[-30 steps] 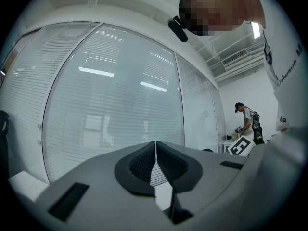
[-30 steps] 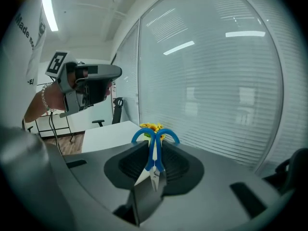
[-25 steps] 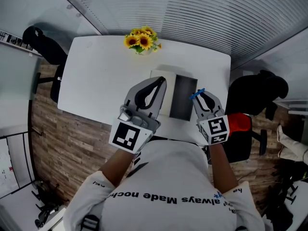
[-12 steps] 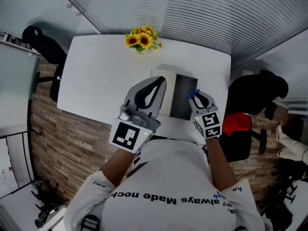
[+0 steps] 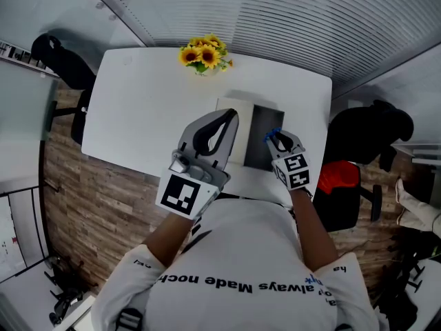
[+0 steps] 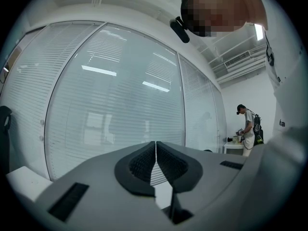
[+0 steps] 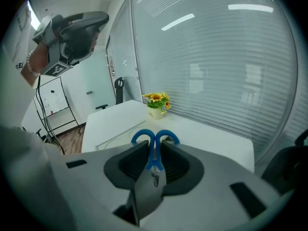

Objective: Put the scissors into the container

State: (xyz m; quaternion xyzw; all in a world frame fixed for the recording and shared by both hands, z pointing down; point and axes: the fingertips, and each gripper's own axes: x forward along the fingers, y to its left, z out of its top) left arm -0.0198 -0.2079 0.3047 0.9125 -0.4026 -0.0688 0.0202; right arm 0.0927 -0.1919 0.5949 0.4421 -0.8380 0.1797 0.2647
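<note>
Lying lengthwise between the clamping jaws of the right gripper [image 5: 281,141], the blue-handled steel scissors [image 7: 154,154] are held with their loops pointing forward and down at the shallow rectangular container [image 5: 264,126], half pale and half dark grey, which is set just ahead on the white table [image 5: 145,109]. The left gripper [image 6: 155,150] is held level with its jaws closed on nothing, so the drop is judged to fall to the right.

sunflowers [image 5: 203,54], white table [image 5: 141,109], black chair [image 5: 60,61]
</note>
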